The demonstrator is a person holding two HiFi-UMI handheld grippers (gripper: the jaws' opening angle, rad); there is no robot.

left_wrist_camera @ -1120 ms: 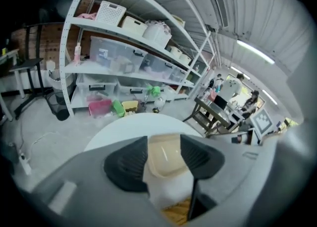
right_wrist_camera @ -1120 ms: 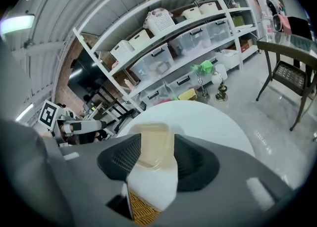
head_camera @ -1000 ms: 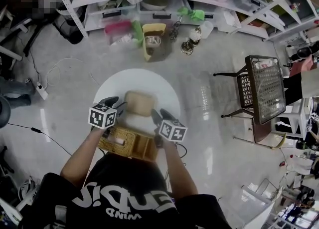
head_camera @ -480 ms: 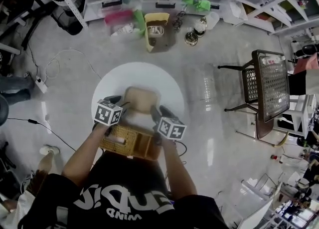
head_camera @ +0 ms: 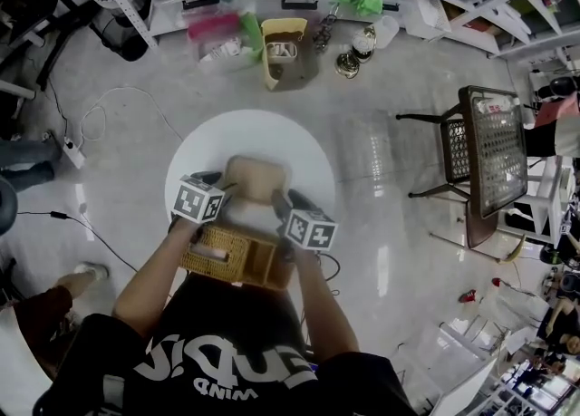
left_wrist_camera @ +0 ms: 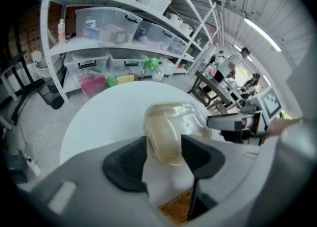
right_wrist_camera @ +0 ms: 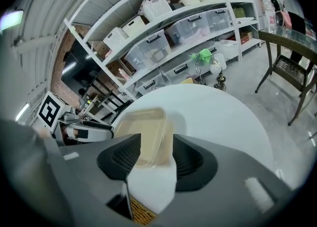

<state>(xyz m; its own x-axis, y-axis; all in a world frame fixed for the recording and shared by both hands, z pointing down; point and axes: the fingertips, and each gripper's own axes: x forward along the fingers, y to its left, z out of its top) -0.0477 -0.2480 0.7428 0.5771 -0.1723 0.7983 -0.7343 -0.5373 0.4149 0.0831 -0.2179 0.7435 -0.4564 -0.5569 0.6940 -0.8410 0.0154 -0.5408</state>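
A tan see-through lid (head_camera: pixel 256 180) is held from both sides by the two grippers. The left gripper (left_wrist_camera: pixel 163 148) is closed on the lid's left edge, and the edge is pinched between its two dark jaws. The right gripper (right_wrist_camera: pixel 151 154) is closed on the lid's right edge in the same way. The lid is seen over the near part of a round white table (head_camera: pixel 245 138). It looks tipped a little in the left gripper view. It cannot be told if the lid touches the table.

A brown woven basket (head_camera: pixel 237 260) is seen just under the grippers, at the table's near edge, close to the person. A bit of something white is seen below the lid in both gripper views, but what it is cannot be told.

White shelves (left_wrist_camera: pixel 114 23) are seen past the table, with clear boxes and white baskets on them. Pink, green and yellow things are seen on the floor by the bottom shelf. A dark chair (head_camera: pixel 485 151) is seen well apart from the table, on the right side.
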